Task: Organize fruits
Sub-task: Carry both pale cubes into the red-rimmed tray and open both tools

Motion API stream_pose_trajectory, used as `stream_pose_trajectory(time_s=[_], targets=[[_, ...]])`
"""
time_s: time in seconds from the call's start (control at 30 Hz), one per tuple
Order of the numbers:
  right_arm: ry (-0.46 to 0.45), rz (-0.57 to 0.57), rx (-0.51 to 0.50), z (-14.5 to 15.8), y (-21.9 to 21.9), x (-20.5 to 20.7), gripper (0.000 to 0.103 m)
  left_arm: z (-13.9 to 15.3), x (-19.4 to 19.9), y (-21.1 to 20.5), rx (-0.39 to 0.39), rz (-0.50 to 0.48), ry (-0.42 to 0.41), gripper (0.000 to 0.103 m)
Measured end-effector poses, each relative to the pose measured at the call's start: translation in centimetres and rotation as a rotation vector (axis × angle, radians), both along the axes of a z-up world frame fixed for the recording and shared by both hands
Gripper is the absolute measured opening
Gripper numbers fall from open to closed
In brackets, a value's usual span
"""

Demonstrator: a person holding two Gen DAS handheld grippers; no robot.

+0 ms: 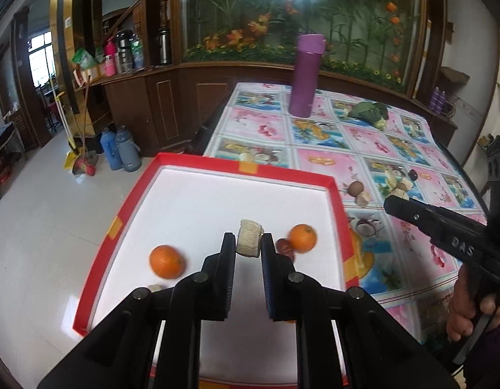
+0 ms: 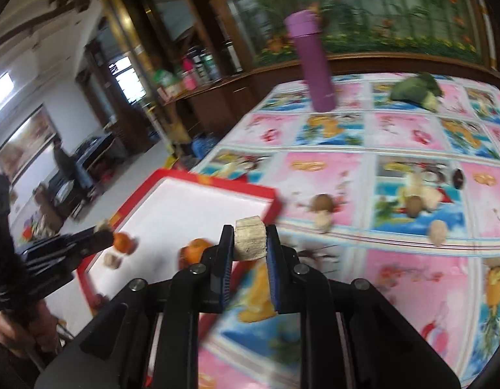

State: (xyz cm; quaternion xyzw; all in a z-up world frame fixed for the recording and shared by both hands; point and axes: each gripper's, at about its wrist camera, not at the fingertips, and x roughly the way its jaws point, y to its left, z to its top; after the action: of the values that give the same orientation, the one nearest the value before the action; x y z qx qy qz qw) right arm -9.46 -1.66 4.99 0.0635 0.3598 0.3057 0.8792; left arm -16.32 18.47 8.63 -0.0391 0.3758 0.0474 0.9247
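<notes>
Wood-panelled room with a painted floral mural [image 1: 282, 16] behind. Glossy fruit-print tablecloth [image 1: 363, 149] over the table. Red-rimmed, white-floored tray [image 1: 214, 165] at the near left corner, holding two oranges [image 1: 167, 261] and a dark red fruit, half hidden. Upright purple flask [image 1: 305, 74]. Left gripper [image 1: 248, 243] over the tray, clamped on a pale ridged chunk [image 1: 249, 236]. Right gripper [image 2: 250, 238] past the tray's corner, clamped on a tan blocky piece [image 2: 250, 238]. Loose bits on the cloth blurred, unidentifiable.

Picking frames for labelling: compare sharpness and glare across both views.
Left wrist view: mostly sharp, the two oranges smeared, glare whitening the red-rimmed white tray. Right wrist view: motion-blurred throughout, purple cylindrical bottle streaked; only the right gripper stays crisp.
</notes>
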Motion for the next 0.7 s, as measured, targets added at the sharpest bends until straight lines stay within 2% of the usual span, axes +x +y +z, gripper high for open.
stream_pose_trajectory(time_s=[0.17,0.37,0.7], targets=[[0.016,0.11,-0.016,0.0,3.6,-2.2,0.021,-1.4,-0.9,2.0,-0.017,0.037,0.027,0.014],[0.07,0.211,-0.066,-1.9,6.4,-5.0,0.021,-2.4,-1.7,3.1,-0.009,0.055,0.042,0.014],[0.126,0.26,-0.114,-3.8,6.9,-7.0,0.021,-3.2,-2.0,4.3,-0.018,0.08,0.049,0.014]])
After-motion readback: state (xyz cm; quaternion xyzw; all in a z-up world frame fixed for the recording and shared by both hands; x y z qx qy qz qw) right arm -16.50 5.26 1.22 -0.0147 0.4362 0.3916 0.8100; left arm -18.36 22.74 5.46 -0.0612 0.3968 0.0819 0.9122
